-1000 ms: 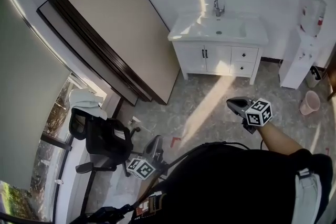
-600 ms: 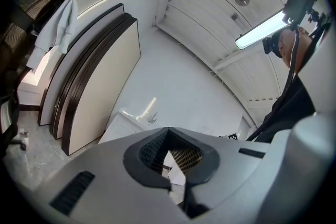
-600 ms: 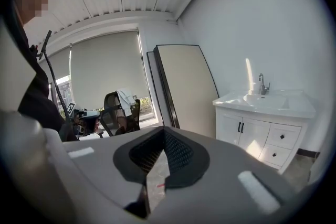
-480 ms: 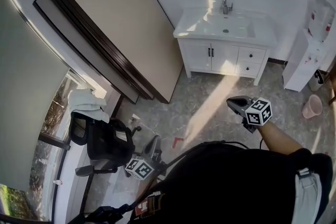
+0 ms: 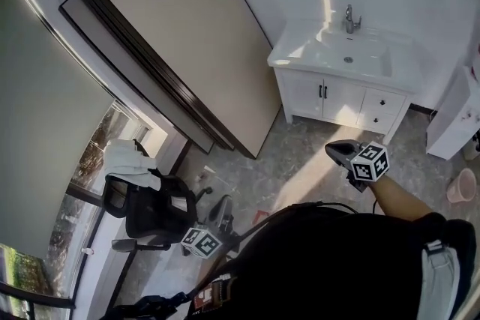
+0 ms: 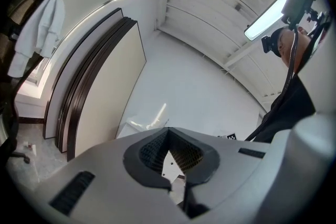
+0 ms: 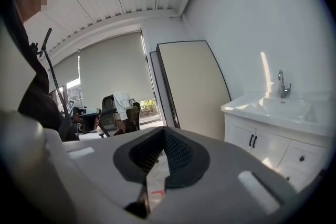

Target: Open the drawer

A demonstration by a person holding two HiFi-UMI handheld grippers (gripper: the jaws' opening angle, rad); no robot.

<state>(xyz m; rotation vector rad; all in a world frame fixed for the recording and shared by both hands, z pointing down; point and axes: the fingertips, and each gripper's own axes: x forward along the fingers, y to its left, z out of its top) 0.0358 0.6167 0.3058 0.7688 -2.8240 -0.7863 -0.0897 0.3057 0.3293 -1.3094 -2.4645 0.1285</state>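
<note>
White vanity [image 5: 330, 90] drawers [image 5: 381, 104] stand shut, well ahead. Right gripper [image 5: 332, 149] and left gripper [image 5: 223, 201], beside a chair [image 5: 150, 212], have jaws pressed together.

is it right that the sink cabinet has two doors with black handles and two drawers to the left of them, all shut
Not quite. The drawers sit to the right of the doors, not the left, as the head view shows. The rest holds: the sink cabinet has two doors with black handles and two drawers, all shut.

Floor [image 5: 300, 165] to vanity [image 5: 337, 97] open; chair [image 5: 154, 210], leaning panels [image 5: 195, 34] at left.
</note>
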